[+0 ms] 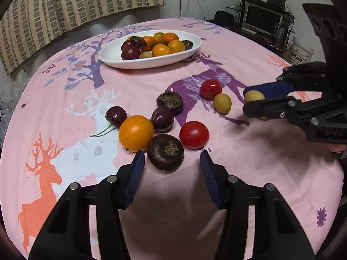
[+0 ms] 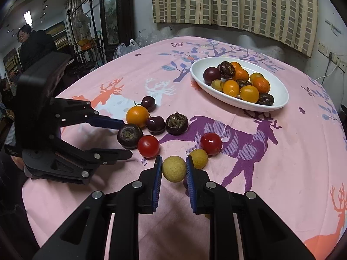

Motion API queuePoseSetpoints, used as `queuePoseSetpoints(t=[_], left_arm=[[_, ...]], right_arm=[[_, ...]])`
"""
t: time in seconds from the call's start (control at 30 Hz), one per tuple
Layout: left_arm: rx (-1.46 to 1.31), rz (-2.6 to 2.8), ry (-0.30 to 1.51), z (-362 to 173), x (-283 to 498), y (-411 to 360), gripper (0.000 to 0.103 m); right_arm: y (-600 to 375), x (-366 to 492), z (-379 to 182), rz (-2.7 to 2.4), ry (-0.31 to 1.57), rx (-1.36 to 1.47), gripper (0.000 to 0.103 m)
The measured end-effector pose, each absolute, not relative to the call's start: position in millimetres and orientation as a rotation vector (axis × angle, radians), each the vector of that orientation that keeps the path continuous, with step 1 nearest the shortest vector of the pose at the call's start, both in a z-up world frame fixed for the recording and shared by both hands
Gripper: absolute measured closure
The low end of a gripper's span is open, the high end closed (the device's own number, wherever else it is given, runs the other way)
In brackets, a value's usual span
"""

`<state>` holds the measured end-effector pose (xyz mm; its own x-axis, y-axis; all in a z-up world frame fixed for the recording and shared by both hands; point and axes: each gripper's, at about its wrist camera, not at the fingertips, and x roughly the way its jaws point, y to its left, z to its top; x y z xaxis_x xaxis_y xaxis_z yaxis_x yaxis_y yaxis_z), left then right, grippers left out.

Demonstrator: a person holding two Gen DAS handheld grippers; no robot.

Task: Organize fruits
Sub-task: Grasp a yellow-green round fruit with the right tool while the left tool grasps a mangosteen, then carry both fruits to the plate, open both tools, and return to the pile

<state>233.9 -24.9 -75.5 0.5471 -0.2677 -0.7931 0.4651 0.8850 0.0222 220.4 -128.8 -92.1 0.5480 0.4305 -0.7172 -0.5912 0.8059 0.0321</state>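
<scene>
A white oval plate [image 1: 108,57] [image 2: 279,86] at the far side holds several oranges, dark fruits and a longan. Loose fruits lie on the pink cloth: an orange [image 1: 136,132] [image 2: 137,115], two cherries [image 1: 116,115] [image 1: 162,118], two dark water chestnuts [image 1: 166,152] [image 1: 170,101], two red tomatoes [image 1: 194,134] [image 1: 210,88] and a yellow longan [image 1: 222,103] [image 2: 198,158]. My left gripper [image 1: 172,158] [image 2: 125,139] is open, its fingers on either side of the near water chestnut [image 2: 129,135]. My right gripper [image 2: 173,169] [image 1: 252,103] is shut on another longan [image 2: 174,168] [image 1: 254,96].
The round table is covered with a pink deer-print cloth [image 1: 249,162] [image 2: 282,173]. A curtain [image 1: 65,2] hangs behind it. A person [image 2: 32,45] stands at the far left of the right wrist view. Shelves with equipment [image 1: 264,19] stand beyond the table.
</scene>
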Motion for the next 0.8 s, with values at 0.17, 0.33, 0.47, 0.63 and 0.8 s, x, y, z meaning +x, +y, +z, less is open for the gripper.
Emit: queuePoseSetpoints(t=[0.17, 0.33, 0.47, 0.63, 0.8], left_arm=[[0.229, -0.419, 0.917, -81, 243, -23, 0.066], [0.229, -0.415, 0.917, -83, 245, -24, 0.067], [0.193, -0.412, 0.918, -80, 245, -18, 0.067], [0.108, -0.428, 0.872, -55, 242, -4, 0.068], [0.077, -0.448, 0.810, -6, 284, -6, 0.068]], right_arm=[[-130, 217, -87, 0.610, 0.764, -0.222, 0.081], [-132, 214, -84, 0.613, 0.746, -0.220, 0.081], [-135, 215, -85, 0.608, 0.747, -0.208, 0.081], [-148, 226, -85, 0.590, 0.761, -0.139, 0.081], [-158, 263, -60, 0.511, 0.695, -0.039, 0.081]])
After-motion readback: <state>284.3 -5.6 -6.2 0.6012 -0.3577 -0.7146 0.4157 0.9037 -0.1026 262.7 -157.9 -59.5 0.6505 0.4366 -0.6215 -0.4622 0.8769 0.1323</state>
